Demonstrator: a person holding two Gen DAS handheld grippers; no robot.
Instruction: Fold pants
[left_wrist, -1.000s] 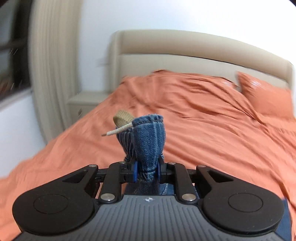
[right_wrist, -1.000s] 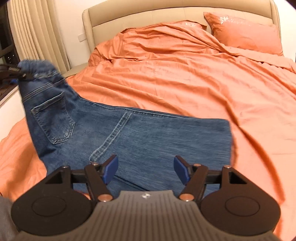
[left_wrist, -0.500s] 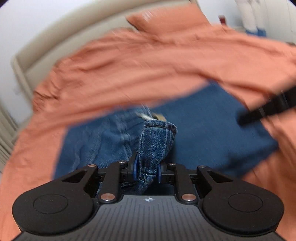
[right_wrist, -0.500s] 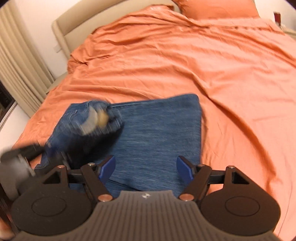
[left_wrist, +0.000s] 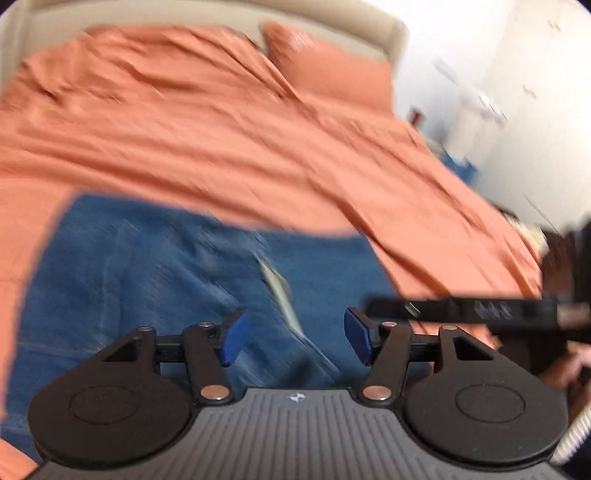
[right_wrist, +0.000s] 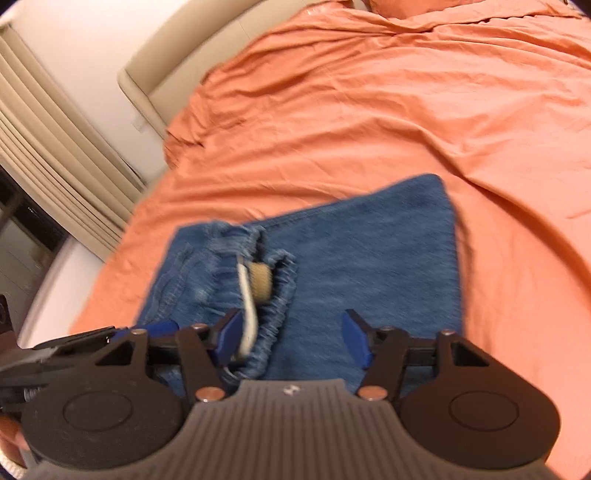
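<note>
On the orange bed cover (right_wrist: 369, 110), near its front edge, seeing the pants (right_wrist: 369, 258) lying as a short, nearly square blue pack. Judging the folding as mostly done: finding the waistband (right_wrist: 275, 306), with its white cord (right_wrist: 244, 291) and tan label (right_wrist: 260, 282), laid over on top of the leg part, so counting at least one fold across as made. Not calling it tidy: noticing the waistband sitting crumpled and slanted, not meeting the far edge of the pack, with the cord lying out loose.

Looking at the left tongs (left_wrist: 295, 336): having just been opening the jaws, standing wide over the denim with nothing pressed between the blue pads (left_wrist: 232, 339), only cloth lying below the gap. Reading this as letting go of the waistband.

Looking at the right tongs (right_wrist: 291, 339): having just been closing the jaws a little, yet holding them apart, hovering over the near edge of the pack, with the waistband end showing in the gap close beside one pad. Gripping nothing, as far as showing.

Expecting as left: flattening the waistband, tucking the cord in, squaring the edges, and perhaps one more fold if wanting a smaller pack. Admitting much blur in the left view, so not judging the fine creases there.
</note>
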